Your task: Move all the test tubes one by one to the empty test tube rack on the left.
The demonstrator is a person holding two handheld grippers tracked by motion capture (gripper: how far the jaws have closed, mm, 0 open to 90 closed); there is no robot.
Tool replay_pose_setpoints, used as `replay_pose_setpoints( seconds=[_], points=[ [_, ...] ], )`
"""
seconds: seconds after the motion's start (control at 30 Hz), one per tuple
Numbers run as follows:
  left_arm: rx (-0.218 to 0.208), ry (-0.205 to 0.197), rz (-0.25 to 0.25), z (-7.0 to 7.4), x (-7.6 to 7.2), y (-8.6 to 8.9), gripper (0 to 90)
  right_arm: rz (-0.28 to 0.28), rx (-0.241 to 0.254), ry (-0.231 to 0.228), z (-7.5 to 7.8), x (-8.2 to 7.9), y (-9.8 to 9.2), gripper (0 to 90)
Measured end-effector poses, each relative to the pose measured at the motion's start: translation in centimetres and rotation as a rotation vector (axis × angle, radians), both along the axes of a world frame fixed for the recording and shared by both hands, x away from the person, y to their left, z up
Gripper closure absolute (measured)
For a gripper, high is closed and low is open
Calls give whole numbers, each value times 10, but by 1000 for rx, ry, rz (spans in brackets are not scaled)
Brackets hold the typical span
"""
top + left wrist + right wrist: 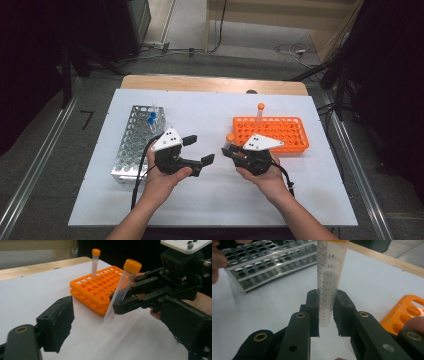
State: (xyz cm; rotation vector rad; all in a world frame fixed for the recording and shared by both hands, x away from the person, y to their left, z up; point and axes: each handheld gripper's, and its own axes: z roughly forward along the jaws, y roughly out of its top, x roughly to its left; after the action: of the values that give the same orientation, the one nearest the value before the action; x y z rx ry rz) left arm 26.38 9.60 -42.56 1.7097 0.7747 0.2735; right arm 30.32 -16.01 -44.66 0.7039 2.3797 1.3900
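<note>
My right gripper (229, 151) is shut on a clear tube with an orange cap (230, 137), held just left of the orange rack (285, 132). In the right gripper view the tube (328, 277) stands upright between the two pads, its graduated scale facing the camera. In the left gripper view the same tube (121, 287) leans, with its tip above the white sheet. My left gripper (200, 149) is open and has nothing between its jaws, a short way left of the tube. A second orange-capped tube (260, 111) stands in the rack's far row.
A metal rack (131, 145) with many holes lies at the left and holds blue-capped tubes (151, 118) at its far end. A white sheet (215, 195) covers the table. The wooden table edge (210, 84) shows beyond it.
</note>
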Motion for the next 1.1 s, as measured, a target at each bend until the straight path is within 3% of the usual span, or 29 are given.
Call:
replay_pose_setpoints(
  seconds=[0.2,0.4,0.7,0.97,1.1],
  points=[
    [-8,-10,-34,0,-2,-4,255,57,-10,12,0,-13,14,733],
    [1,-11,-83,0,-3,-8,437,107,-14,20,1,-22,23,733],
    [50,-18,-118,-2,-4,-14,677,151,-7,41,2,-27,26,732],
    [87,-40,-107,-1,-4,-13,741,158,-7,63,3,-27,26,730],
    [82,-51,-110,1,-4,-12,747,164,5,66,4,-27,25,724]
  ],
)
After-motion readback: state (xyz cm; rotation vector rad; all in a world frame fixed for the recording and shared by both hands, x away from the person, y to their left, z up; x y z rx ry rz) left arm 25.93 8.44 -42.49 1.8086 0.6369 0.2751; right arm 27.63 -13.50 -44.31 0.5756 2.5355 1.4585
